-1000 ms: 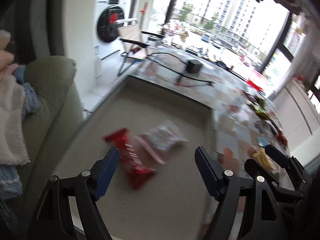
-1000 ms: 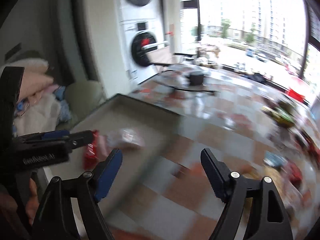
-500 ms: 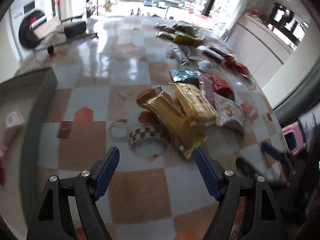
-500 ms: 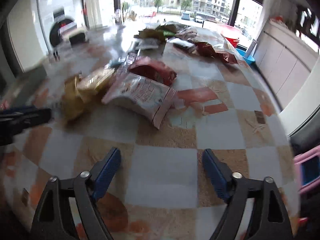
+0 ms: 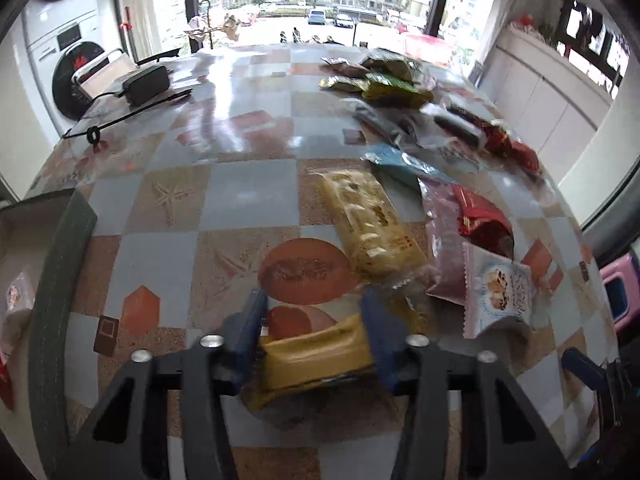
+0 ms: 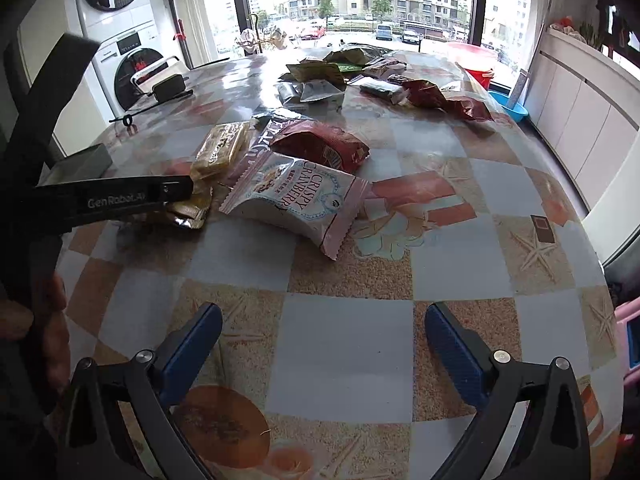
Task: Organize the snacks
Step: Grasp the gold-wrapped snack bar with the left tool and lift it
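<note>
Half a second before, my left gripper [image 5: 316, 332] had hung wide open above the checked, glossy table [image 5: 240, 200], with the long golden-yellow foil snack packet [image 5: 316, 356] lying loose ahead of its right finger. Now its blue pads had closed in on that packet's near end and pinched it between them; the wrapper bulged up between the fingers and its far end was blurred. In the right wrist view the same gripper [image 6: 188, 192] reached in from the left with the crumpled gold end [image 6: 192, 208] at its tip, low over the tabletop.

The pale yellow clear-wrapped biscuit bar [image 5: 368, 220] lay just beyond the held packet, and beside it sat the pink-and-white crispy cranberry pouch [image 6: 296, 200], partly overlapped by the dark red crinkled bag [image 6: 320, 144]. The grey felt-sided tray [image 5: 60, 280] sat at the left edge of the table, with a pale snack packet [image 5: 16, 292] inside it.

My right gripper [image 6: 324, 340] stayed spread wide with nothing between its fingers, hovering over bare table nearer to me than the cranberry pouch, much as before.
</note>
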`<state>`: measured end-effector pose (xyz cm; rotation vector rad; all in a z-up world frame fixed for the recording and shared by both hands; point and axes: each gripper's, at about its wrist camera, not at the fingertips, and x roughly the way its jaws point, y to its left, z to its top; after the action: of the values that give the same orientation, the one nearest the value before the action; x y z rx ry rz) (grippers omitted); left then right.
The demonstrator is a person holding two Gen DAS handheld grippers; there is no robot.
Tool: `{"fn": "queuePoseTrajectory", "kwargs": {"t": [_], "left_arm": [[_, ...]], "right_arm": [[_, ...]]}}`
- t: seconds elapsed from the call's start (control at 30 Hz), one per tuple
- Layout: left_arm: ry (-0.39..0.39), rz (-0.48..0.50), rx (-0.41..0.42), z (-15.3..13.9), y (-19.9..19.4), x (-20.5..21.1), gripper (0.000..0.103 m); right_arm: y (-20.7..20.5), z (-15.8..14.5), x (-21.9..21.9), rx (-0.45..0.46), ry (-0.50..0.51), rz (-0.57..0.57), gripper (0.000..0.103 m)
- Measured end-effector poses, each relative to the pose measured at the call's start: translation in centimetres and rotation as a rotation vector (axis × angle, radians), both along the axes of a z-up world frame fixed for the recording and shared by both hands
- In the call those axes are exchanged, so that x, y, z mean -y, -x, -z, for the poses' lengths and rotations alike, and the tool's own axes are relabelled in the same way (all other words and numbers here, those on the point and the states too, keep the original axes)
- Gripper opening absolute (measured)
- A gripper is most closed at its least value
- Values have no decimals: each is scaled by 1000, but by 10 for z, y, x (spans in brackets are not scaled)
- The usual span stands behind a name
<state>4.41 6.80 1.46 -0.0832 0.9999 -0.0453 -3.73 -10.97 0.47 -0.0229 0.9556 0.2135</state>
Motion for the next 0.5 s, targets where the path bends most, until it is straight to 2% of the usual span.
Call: {"fn": "queuePoseTrajectory", "kwargs": {"t": [0.03, 0.07, 0.13, 0.23, 0.33, 0.37, 0.43, 0.5], "left_arm": [[1, -9, 1, 1, -1, -5, 8], [31, -10, 2, 1, 2, -13, 4], [107, 13, 14, 2, 10, -25, 3], [86, 31, 27, 1, 27, -30, 3], [128, 99, 14, 0, 34, -29, 4], [112, 119, 14, 0, 34, -26, 9], [80, 166, 27, -3, 36, -18, 26], [75, 216, 56, -9, 40, -11, 59]], "right_arm": [[0, 0, 0, 1, -5, 0, 102], [0, -1, 1, 1, -10, 0, 102], [0, -1, 1, 2, -15, 0, 102], [1, -1, 1, 3, -21, 1, 102], [0, -1, 2, 2, -24, 2, 102], [0, -1, 2, 2, -24, 2, 102], [0, -1, 1, 1, -18, 1, 102], [-1, -1, 0, 0, -13, 1, 102]]}}
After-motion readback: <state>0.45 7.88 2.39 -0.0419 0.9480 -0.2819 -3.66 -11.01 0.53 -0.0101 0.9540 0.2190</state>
